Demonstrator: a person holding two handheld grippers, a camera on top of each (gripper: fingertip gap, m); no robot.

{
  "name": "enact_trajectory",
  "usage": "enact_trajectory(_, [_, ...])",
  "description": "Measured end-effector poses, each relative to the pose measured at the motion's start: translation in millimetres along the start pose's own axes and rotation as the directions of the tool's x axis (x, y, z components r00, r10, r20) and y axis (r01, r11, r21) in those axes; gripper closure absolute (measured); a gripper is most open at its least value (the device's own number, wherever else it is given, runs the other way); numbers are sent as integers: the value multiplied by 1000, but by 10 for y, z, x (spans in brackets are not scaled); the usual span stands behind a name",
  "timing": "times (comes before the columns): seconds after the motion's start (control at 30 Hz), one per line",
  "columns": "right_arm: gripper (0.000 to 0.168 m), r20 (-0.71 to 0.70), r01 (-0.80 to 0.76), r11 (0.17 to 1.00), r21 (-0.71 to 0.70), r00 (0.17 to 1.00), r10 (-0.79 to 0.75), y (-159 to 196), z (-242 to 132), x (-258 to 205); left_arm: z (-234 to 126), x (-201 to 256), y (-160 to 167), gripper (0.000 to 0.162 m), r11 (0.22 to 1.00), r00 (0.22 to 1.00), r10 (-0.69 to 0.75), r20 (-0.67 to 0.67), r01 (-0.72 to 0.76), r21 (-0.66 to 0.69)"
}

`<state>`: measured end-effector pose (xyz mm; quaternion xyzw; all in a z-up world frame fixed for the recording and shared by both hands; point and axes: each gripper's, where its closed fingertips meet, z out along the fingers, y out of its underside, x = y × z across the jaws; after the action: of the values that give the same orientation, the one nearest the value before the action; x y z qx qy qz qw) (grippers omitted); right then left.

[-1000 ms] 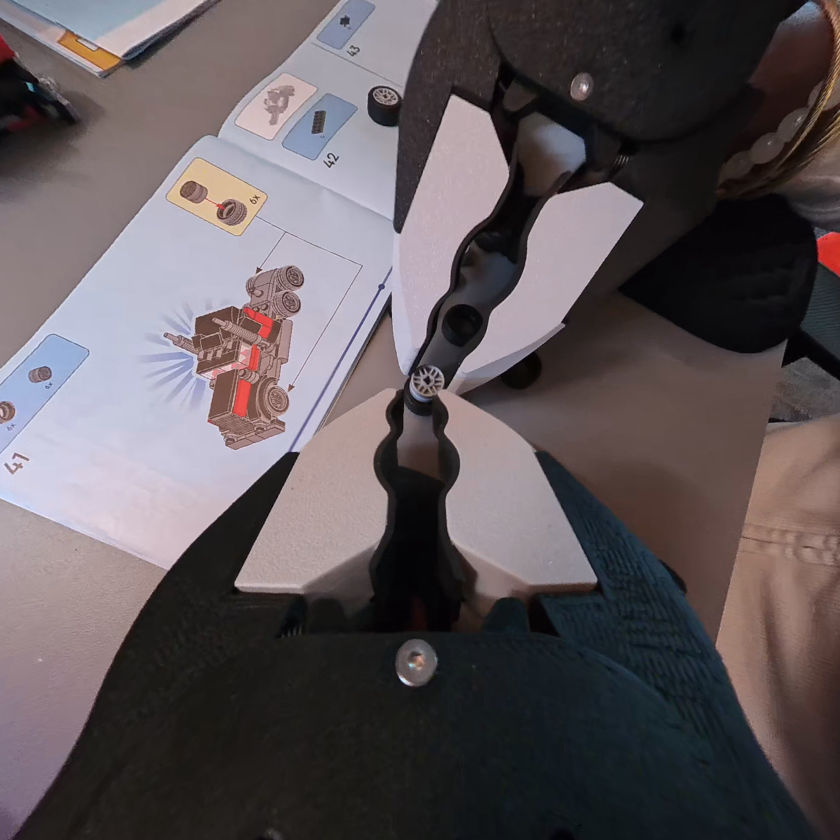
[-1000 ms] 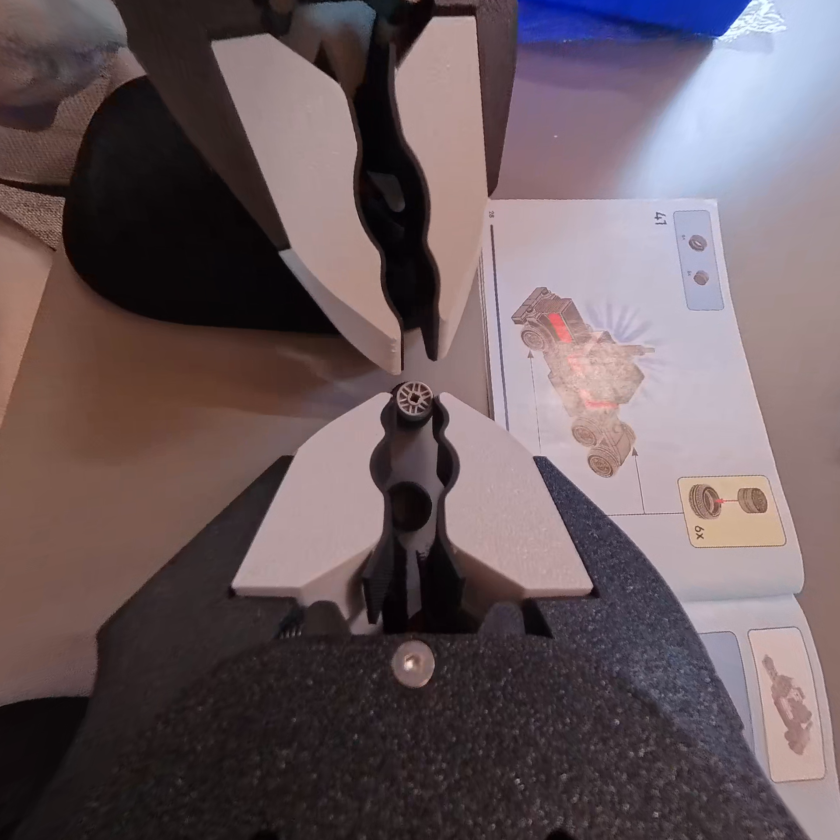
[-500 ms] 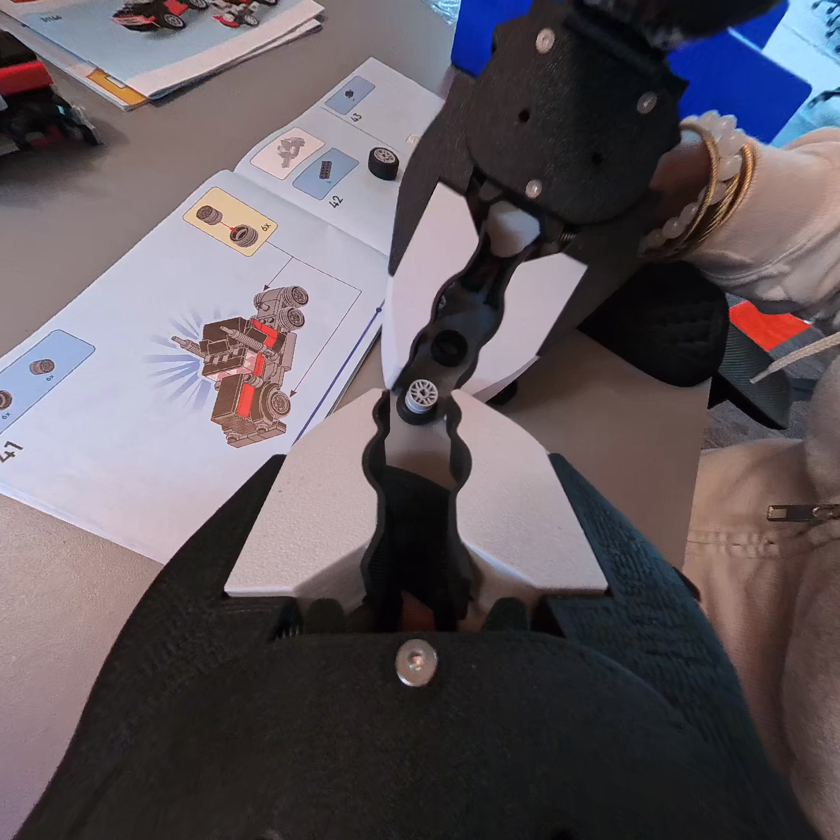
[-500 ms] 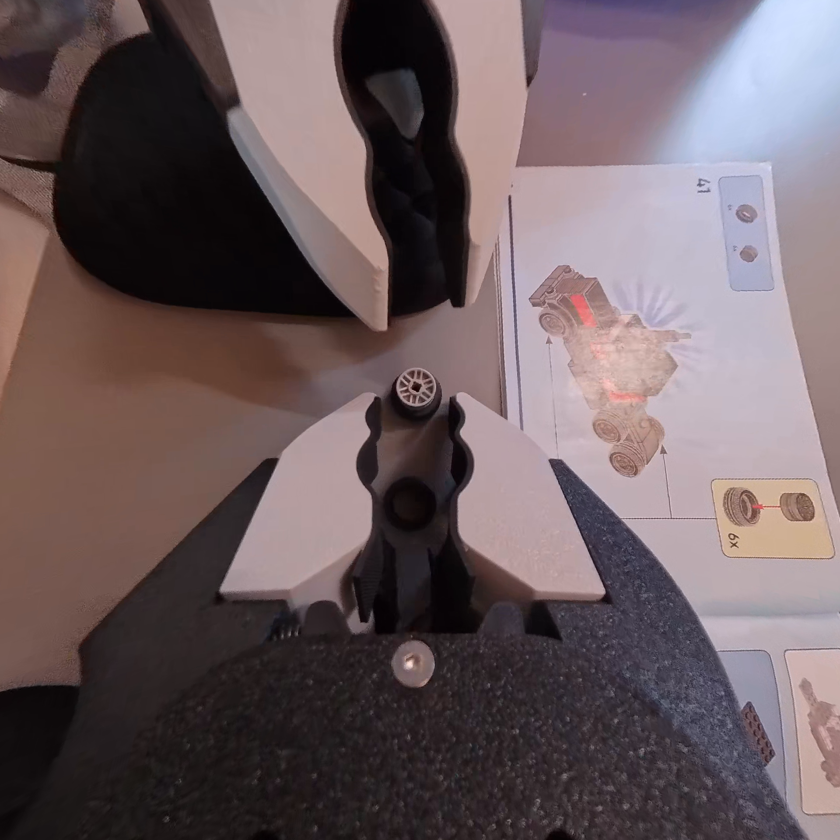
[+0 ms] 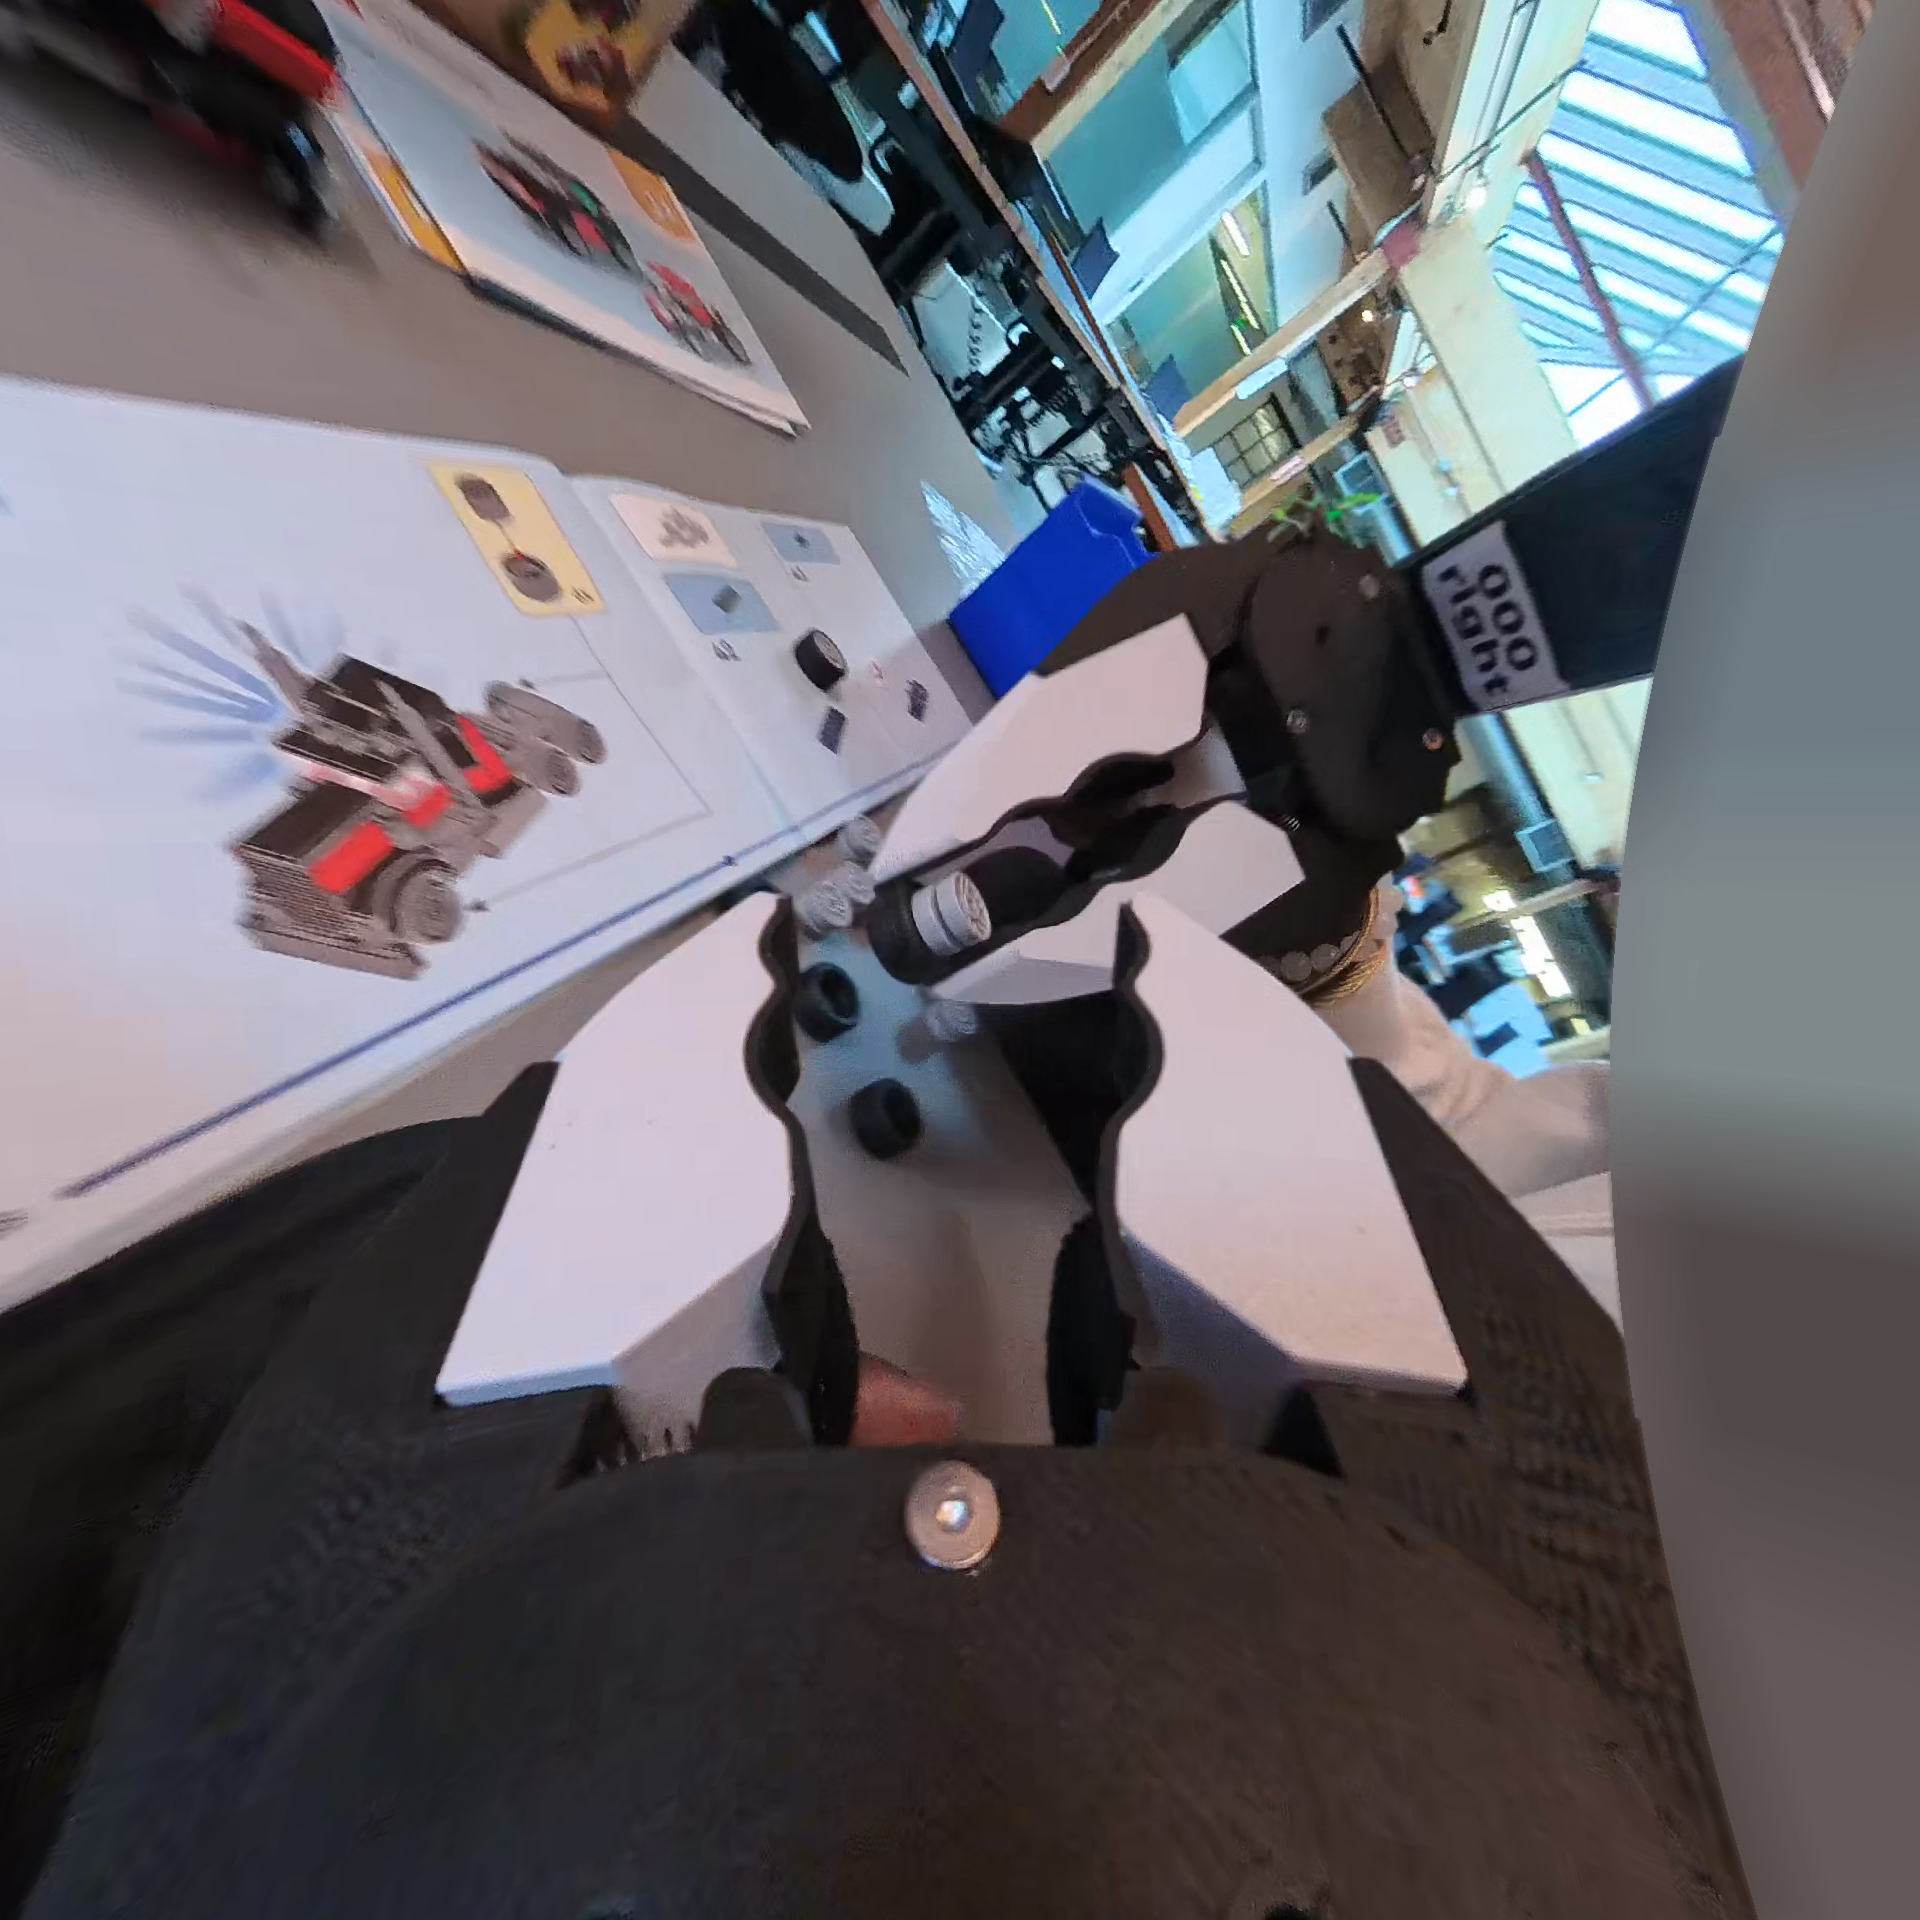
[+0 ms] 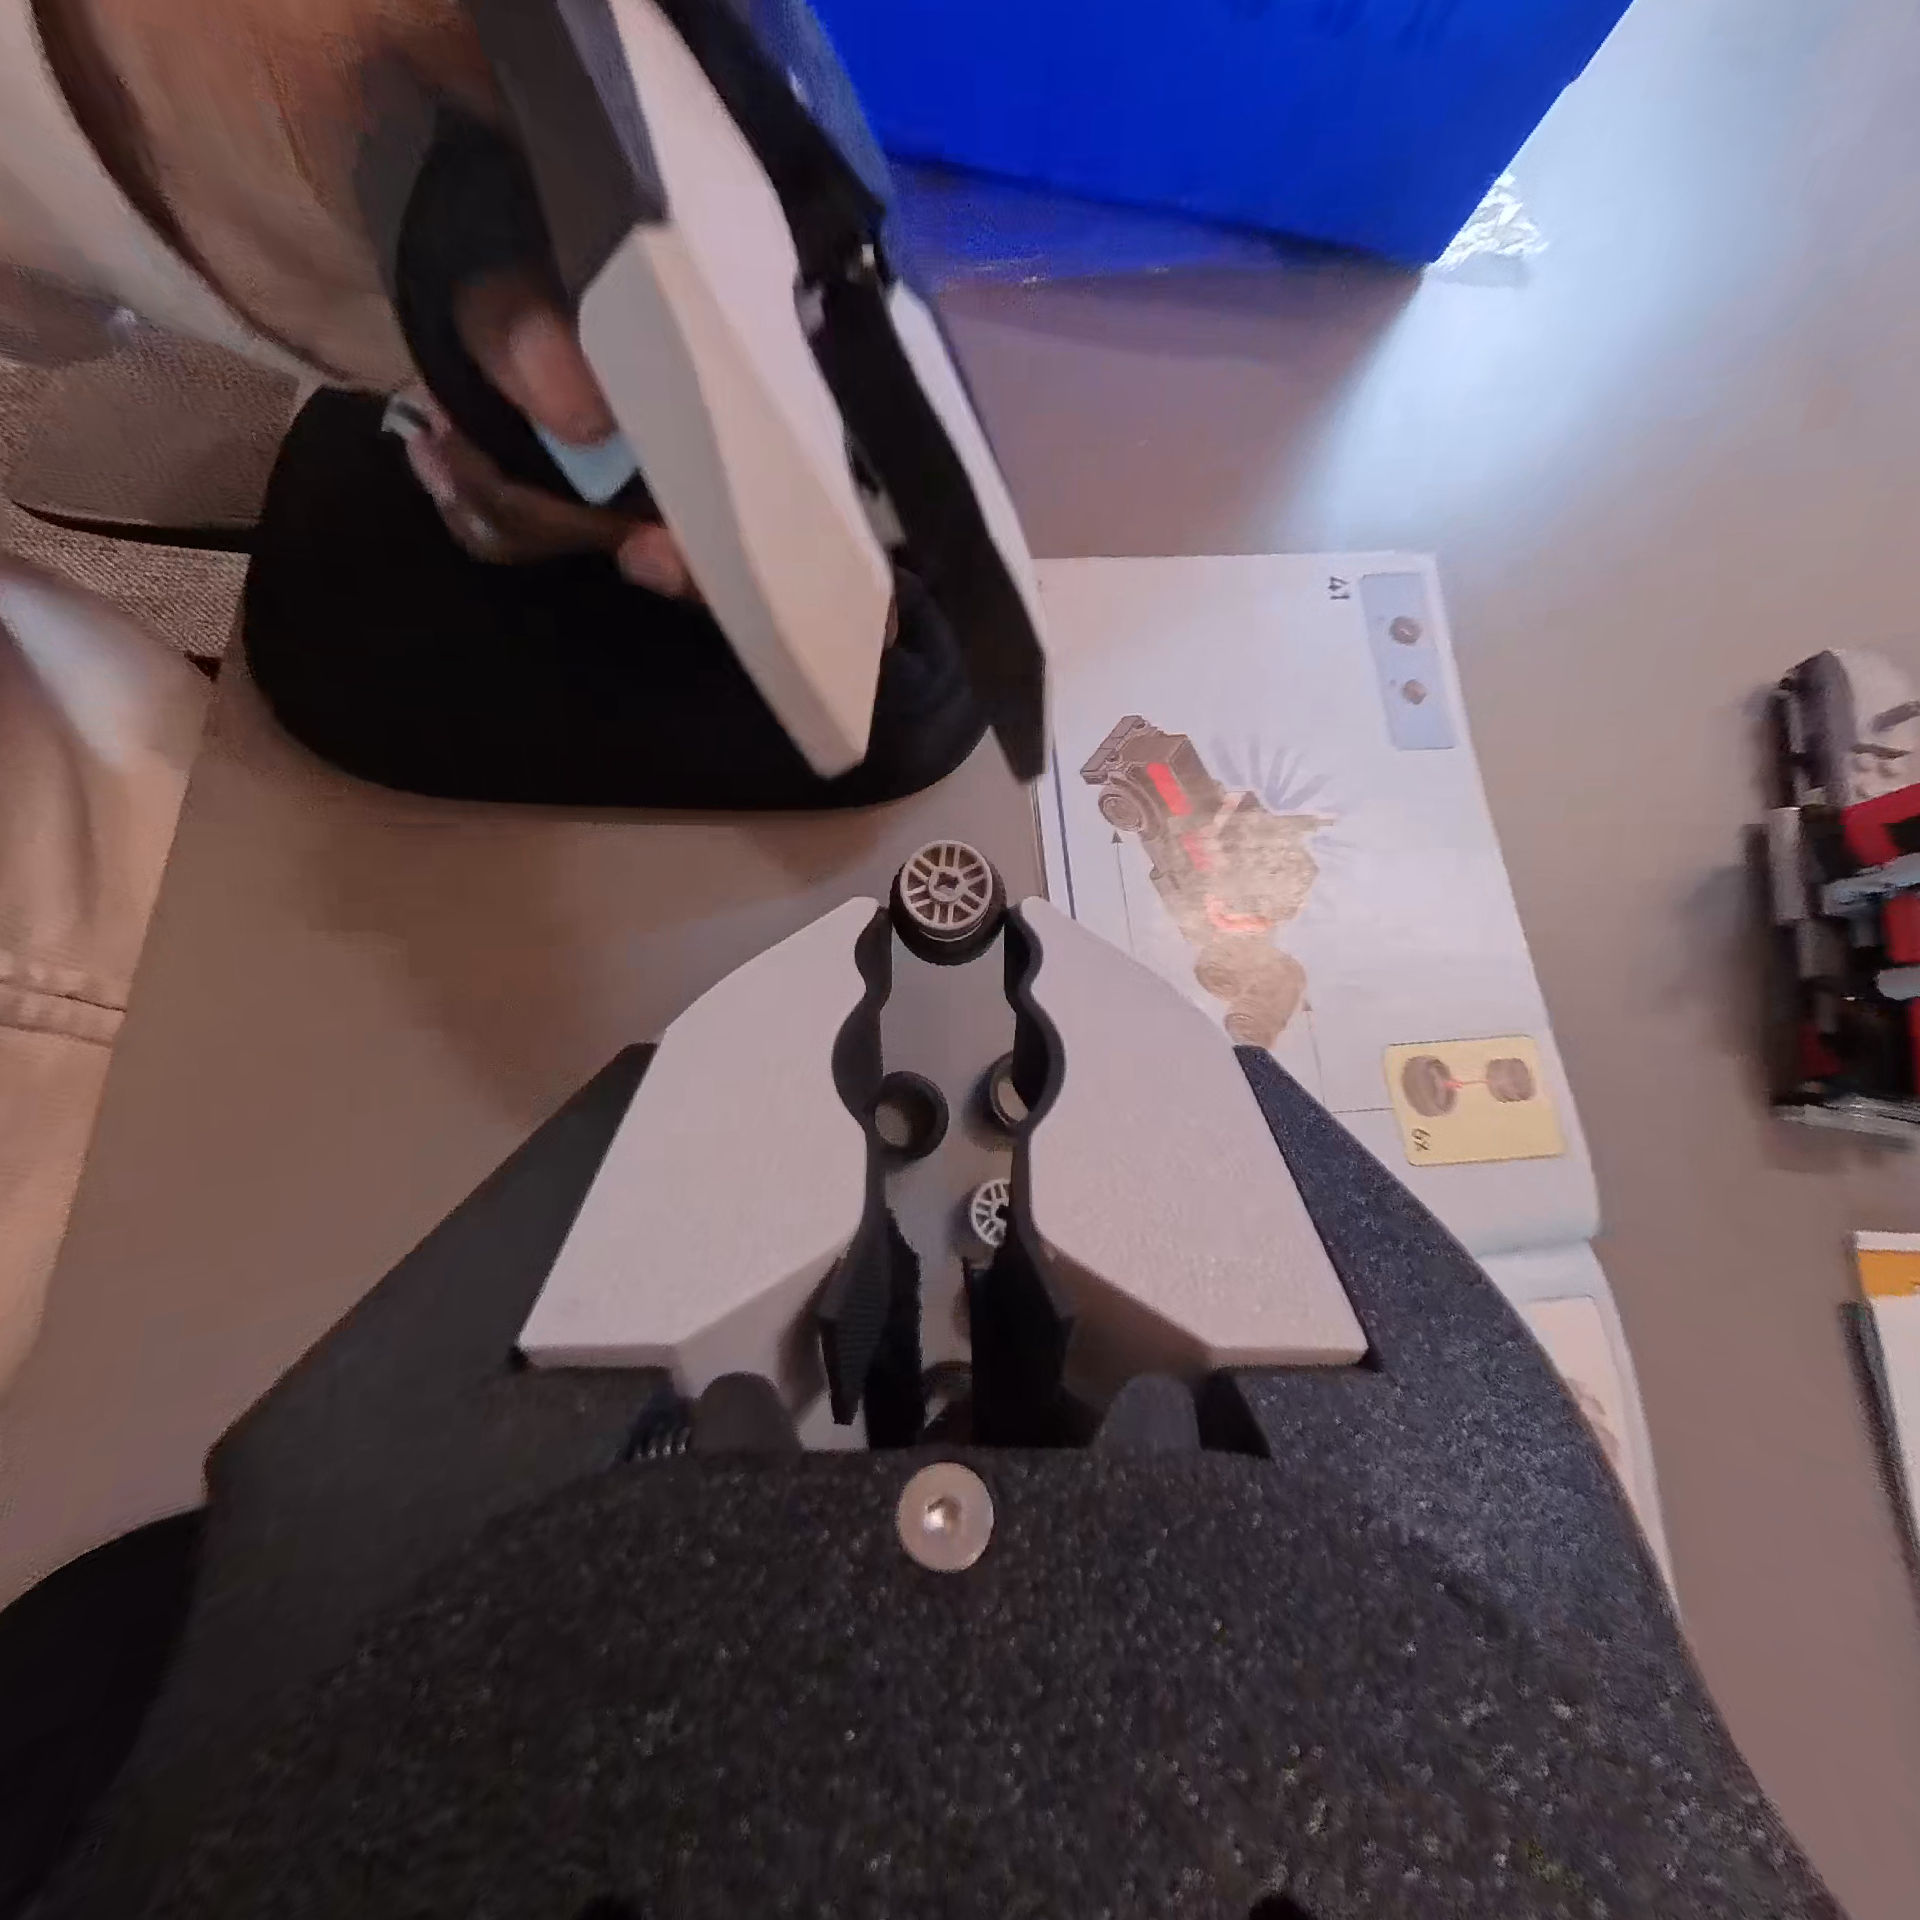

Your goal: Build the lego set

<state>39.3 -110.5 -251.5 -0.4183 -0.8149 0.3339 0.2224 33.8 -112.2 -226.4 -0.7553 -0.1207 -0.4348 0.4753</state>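
Left wrist view. The left gripper (image 5: 951, 914) fills the lower frame, jaws released with a wide gap and nothing between them. Centre frame, the right gripper (image 5: 914, 925) reaches in from the right, its jaws clenched on a wheel (image 5: 930, 920): black tyre with a pale grey ribbed hub seated in it, hub face turned toward the camera. Through the left gripper's gap, two loose black tyres (image 5: 826, 1003) lie on the bench (image 5: 187, 312), with small grey hubs (image 5: 836, 899) just beside the booklet edge. The open instruction booklet (image 5: 312, 644) covers the left half of the frame, blurred; another tyre (image 5: 821, 660) stands on its far page. A blue bin (image 5: 1049, 582) sits beyond it, centre right. The bench edge lies at lower right, near a beige sleeve (image 5: 1475, 1091).

Right wrist view. The right gripper (image 6: 948, 925) holds the wheel (image 6: 943, 899) at its fingertips, centre frame, spoked grey hub facing the lens, tyre ringing it. Below, between the fingers, two black tyres (image 6: 906, 1117) and one grey hub (image 6: 987, 1210) rest on the bench (image 6: 416, 1039). The left gripper (image 6: 925, 769) hangs at upper centre, blurred, tips apart from the wheel. The booklet (image 6: 1351, 883) lies right of centre; a partly built red and grey model (image 6: 1849, 883) sits at the right edge. Open bench shows at left centre, up to its left edge.
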Motion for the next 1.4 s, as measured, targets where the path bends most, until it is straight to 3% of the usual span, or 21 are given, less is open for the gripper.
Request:
enact_trajectory(0.2, [148,-26,41,999,-13,999,-41,-115,-138,-52,206,139,92,99,984,977,-178,-115,174,-39])
enact_trajectory(0.23, [148,-36,52,999,-13,998,-52,-129,-151,-56,216,157,102,103,980,971,-197,-134,193,-46])
enact_trajectory(0.33, [148,-70,88,996,4,994,-87,-188,-194,-67,200,268,89,140,978,955,-209,-212,205,-44])
enact_trajectory(0.37, [148,-96,103,994,28,990,-100,-239,-220,-58,185,288,57,141,984,958,-179,-222,180,-18])
enact_trajectory(0.6, [147,-285,315,941,122,920,-271,-521,-435,-60,77,563,-117,141,998,956,10,-294,9,64])
enact_trajectory(0.87, [138,-322,341,929,145,904,-281,-560,-540,-8,23,602,-182,141,963,875,-198,-443,258,79])
enact_trajectory(1.03, [153,-313,400,876,271,897,-313,-688,-610,-135,8,678,-164,141,971,874,-175,-454,230,68])
enact_trajectory(1.4, [154,-359,407,803,436,897,-259,-801,-757,-224,-1,901,-218,140,974,860,-116,-497,196,111])
